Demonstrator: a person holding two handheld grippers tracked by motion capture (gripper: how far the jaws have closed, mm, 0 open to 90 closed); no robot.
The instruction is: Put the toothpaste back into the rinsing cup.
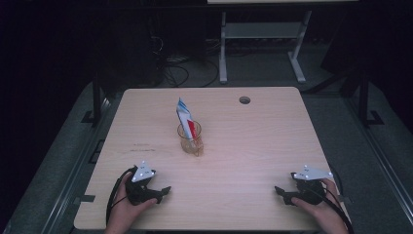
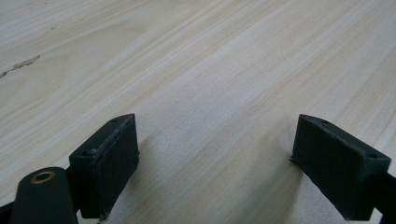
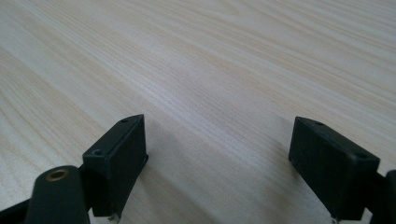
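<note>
Both grippers low on the bare table, jaws apart, glass standing beyond them.

The left gripper (image 2: pixel 215 154) and right gripper (image 3: pixel 217 154) views show empty wood grain between wide-spread jaws; the high view adds the hands (image 1: pixel 129 207) at the table's (image 1: pixel 253 195) near edge and, farther off near the centre, a clear glass (image 1: pixel 190 141) holding a white, blue and red packet (image 1: pixel 186 117), print unreadable.
</note>
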